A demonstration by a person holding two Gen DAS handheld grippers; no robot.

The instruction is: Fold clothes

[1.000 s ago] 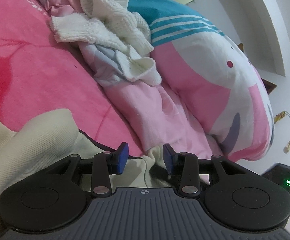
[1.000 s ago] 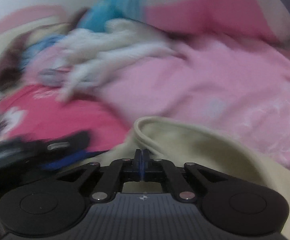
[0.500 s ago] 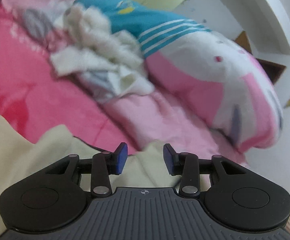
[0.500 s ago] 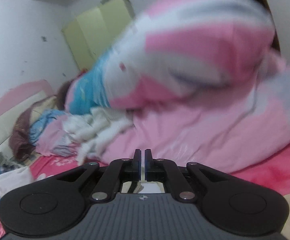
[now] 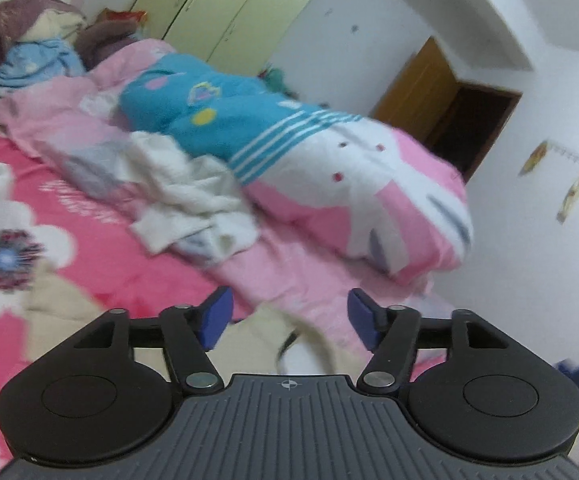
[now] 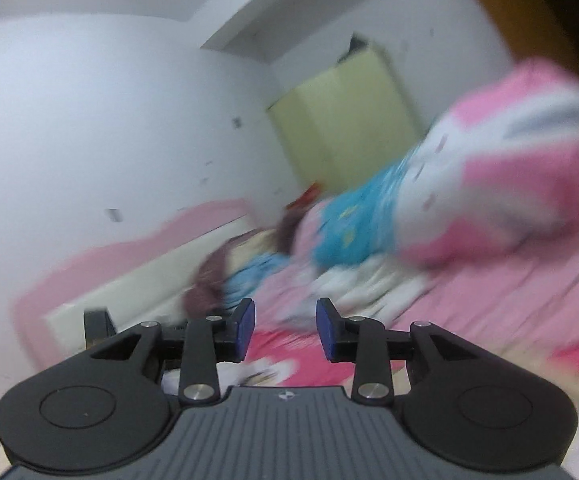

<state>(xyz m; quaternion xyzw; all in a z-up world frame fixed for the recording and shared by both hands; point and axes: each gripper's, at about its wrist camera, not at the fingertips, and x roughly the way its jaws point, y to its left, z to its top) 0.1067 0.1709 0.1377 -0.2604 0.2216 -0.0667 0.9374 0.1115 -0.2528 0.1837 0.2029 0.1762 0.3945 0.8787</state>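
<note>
Two tools are in view, one per wrist camera. The left tool (image 5: 289, 320) has its jaws opening, blue pads wide apart with nothing pressed between them; a cream garment (image 5: 257, 336) lies on the bed just below and behind the gap, released. The right tool (image 6: 285, 330) is also opening, its pads apart and empty, pointing across the bed (image 6: 489, 320) toward the wall.

On the pink bedspread (image 5: 101, 240) one crumpled white knit garment (image 5: 185, 196) rests against one big rolled quilt (image 5: 329, 168) in blue, white and pink. One yellow-green wardrobe (image 5: 225, 12) stands behind, and one brown door (image 5: 421, 92) is open at the right.

A second ago the left tool sat low over the cream garment with its pads narrower, and the right tool was clamped shut on the cream cloth's edge. Now both look from higher up, more of the room shows, and the cream garment is out of the right view.
</note>
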